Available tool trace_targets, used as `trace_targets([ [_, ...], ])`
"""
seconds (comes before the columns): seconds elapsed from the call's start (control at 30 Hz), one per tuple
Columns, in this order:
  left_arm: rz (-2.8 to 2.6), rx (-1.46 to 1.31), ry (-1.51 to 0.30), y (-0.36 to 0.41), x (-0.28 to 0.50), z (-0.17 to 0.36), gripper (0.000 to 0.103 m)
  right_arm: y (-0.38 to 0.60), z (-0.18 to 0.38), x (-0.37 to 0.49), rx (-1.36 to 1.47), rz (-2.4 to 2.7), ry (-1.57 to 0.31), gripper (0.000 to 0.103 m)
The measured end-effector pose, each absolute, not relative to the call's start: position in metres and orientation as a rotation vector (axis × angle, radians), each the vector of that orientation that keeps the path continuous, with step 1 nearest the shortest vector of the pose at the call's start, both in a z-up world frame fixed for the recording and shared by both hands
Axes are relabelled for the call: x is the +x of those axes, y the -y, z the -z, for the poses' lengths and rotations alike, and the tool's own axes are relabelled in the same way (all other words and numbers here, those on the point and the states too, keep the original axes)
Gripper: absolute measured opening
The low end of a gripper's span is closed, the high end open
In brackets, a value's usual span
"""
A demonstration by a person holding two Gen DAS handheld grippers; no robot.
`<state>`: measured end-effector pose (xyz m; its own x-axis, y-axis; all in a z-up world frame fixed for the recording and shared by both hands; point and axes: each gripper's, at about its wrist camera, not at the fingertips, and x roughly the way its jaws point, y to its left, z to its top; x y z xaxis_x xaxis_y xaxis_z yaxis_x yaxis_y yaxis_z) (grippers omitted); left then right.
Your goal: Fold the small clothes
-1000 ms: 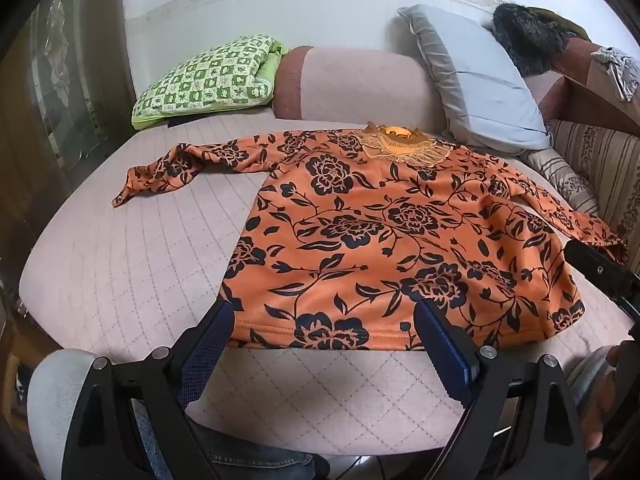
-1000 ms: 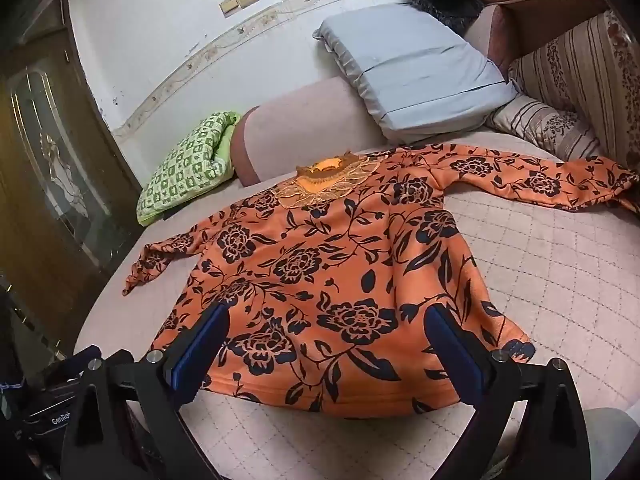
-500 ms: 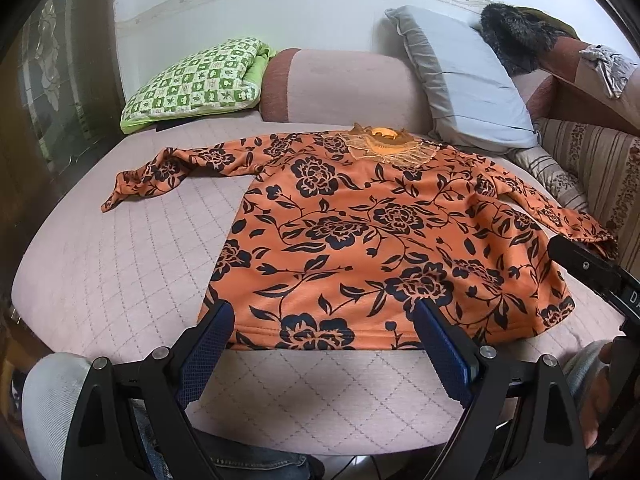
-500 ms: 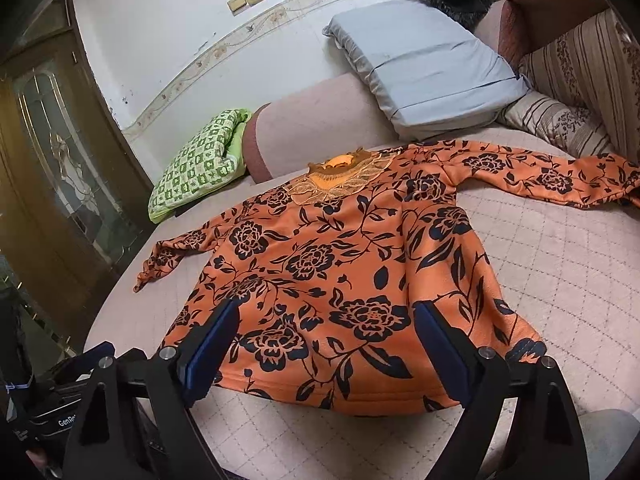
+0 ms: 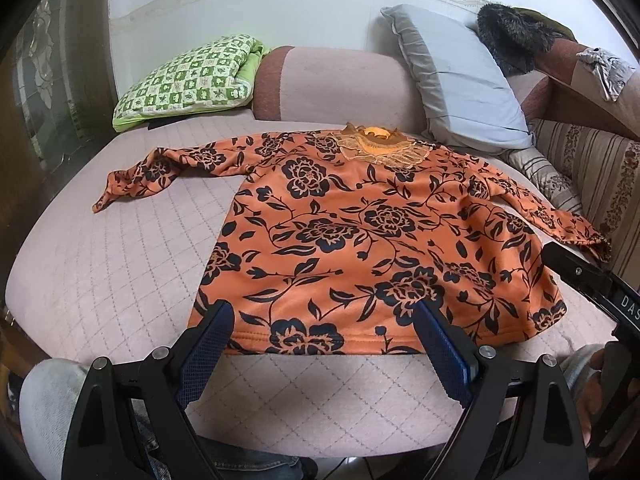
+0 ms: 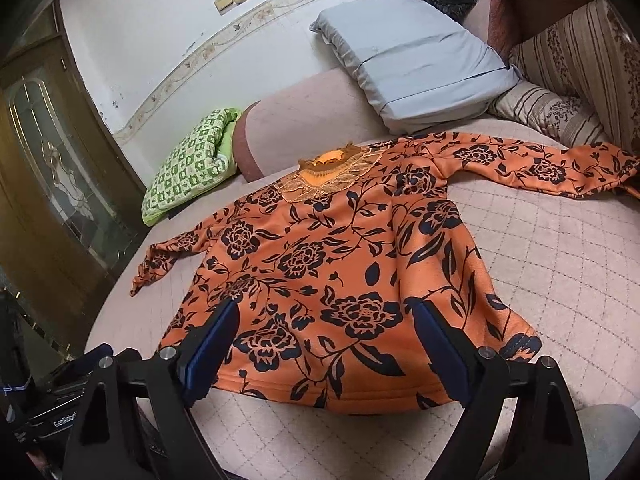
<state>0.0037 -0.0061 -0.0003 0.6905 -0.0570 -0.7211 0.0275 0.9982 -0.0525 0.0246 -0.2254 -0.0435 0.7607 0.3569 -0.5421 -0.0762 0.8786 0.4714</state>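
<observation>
An orange top with black flowers [image 5: 360, 240] [image 6: 340, 264] lies flat on the pink quilted bed [image 5: 112, 272], neck with a lace collar [image 5: 380, 146] away from me and both sleeves spread out. My left gripper [image 5: 320, 328] hovers open just above the hem, left of its middle. My right gripper [image 6: 324, 324] is open too, over the hem's right half. Neither holds cloth. In the left wrist view the right gripper's black body [image 5: 588, 280] shows at the right edge.
A green checked pillow [image 5: 188, 80] and a grey pillow [image 5: 460, 84] lean at the bed's far side. Striped cushions [image 5: 592, 172] line the right. A dark wooden door [image 6: 48, 168] stands on the left. A person's knees [image 5: 44, 396] are at the near edge.
Both grippers have drifted slightly nearer the hem and tilted a little; the top lies as before. Both stay open.
</observation>
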Motion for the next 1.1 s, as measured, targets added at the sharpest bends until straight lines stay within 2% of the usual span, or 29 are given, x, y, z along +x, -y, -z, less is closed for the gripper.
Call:
trace_targets([
  [0.33,0.116,-0.052,-0.811,0.015,0.032,-0.012,0.091,0.259,0.024,0.031,0.502,-0.191,-0.639,0.084],
  [0.43,0.161,-0.041,-0.824,0.028,0.044,-0.015,0.091,0.286,0.023,0.037,0.551,-0.16,-0.638,0.083],
  [0.6,0.24,-0.053,-0.856,0.061,0.072,-0.015,0.091,0.34,0.027,0.05,0.655,-0.084,-0.635,0.074],
  [0.73,0.332,-0.069,-0.886,0.096,0.098,-0.018,0.091,0.398,0.032,0.059,0.791,0.037,-0.613,0.074],
  [0.9,0.415,-0.035,-0.9,0.142,0.13,-0.022,0.089,0.478,0.05,0.078,1.018,0.245,-0.571,0.07],
  [1.1,0.435,-0.017,-0.947,0.185,0.182,-0.013,0.089,0.52,0.09,0.097,1.128,0.345,-0.569,0.062],
])
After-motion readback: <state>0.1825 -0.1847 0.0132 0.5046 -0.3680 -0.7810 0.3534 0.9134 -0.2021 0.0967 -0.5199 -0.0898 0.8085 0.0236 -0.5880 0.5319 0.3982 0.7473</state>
